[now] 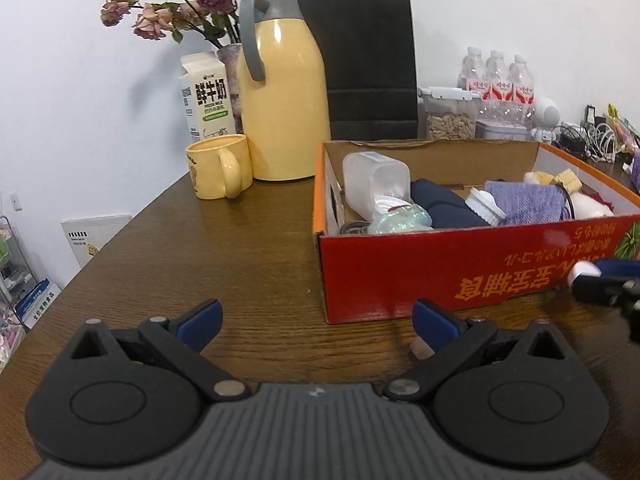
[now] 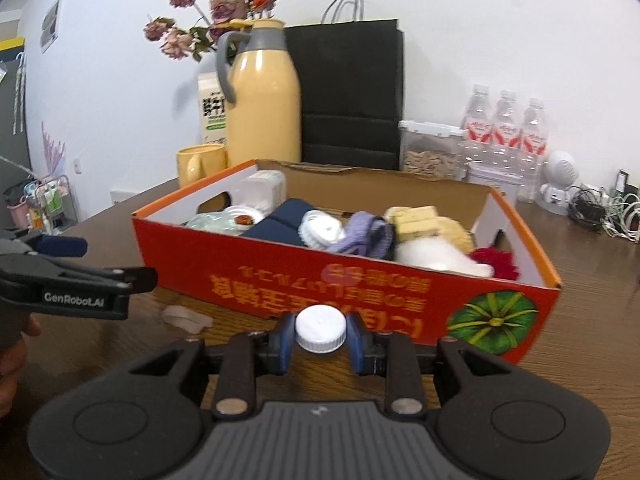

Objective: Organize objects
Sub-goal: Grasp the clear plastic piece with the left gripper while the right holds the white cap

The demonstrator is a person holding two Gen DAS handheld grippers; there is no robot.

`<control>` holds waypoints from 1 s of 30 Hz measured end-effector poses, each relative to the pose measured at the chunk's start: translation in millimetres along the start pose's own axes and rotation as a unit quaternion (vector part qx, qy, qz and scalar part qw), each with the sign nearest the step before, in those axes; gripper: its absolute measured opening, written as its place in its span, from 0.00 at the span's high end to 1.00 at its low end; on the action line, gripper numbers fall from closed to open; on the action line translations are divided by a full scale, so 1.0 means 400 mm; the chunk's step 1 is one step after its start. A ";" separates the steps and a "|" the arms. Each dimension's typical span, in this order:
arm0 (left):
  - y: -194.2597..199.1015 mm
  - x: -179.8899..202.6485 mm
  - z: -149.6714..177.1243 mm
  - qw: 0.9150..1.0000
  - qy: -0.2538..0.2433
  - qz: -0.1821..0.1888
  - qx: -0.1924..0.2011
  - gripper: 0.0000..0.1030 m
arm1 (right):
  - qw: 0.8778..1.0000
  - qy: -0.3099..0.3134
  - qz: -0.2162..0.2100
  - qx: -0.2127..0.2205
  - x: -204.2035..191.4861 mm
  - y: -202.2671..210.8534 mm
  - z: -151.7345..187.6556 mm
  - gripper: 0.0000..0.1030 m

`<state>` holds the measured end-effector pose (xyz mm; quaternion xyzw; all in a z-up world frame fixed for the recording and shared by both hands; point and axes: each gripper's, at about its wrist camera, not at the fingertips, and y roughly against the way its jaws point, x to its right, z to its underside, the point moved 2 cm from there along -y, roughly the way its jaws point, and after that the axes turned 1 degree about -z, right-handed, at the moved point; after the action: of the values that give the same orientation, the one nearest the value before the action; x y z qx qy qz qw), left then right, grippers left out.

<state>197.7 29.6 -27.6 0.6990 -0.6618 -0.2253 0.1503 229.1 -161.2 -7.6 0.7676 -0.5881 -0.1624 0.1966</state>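
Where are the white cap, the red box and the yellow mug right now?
white cap [image 2: 320,328]: right wrist view, top face, pinched in the right claw.
red box [image 1: 460,268]: left wrist view, front wall.
yellow mug [image 1: 212,168]: left wrist view, side wall beside the handle.

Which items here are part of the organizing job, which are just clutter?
Job:
- red box
- white cap in right gripper
- left gripper, open
- small pale piece on table

Lying about:
- yellow thermos
- mug
- milk carton
- black bag
- water bottles
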 end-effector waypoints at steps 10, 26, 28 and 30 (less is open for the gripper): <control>-0.010 0.064 0.018 0.999 -0.022 0.029 -0.032 0.00 | 1.000 -0.020 0.012 0.015 0.063 0.034 0.008 0.74; -0.009 0.133 0.019 0.996 -0.008 0.076 -0.042 0.93 | 1.000 -0.004 0.008 0.017 0.041 0.039 0.010 0.74; 0.002 0.134 0.020 0.996 -0.004 0.083 -0.033 0.94 | 1.000 -0.003 0.008 0.017 0.041 0.038 0.011 0.74; 0.012 0.130 0.016 0.996 0.001 0.083 -0.023 0.94 | 1.000 -0.002 0.007 0.017 0.039 0.038 0.012 0.74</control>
<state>191.4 -21.9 -36.8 0.6382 -0.7121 -0.2266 0.1849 218.2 -180.3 -4.6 0.7662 -0.5966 -0.1525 0.1839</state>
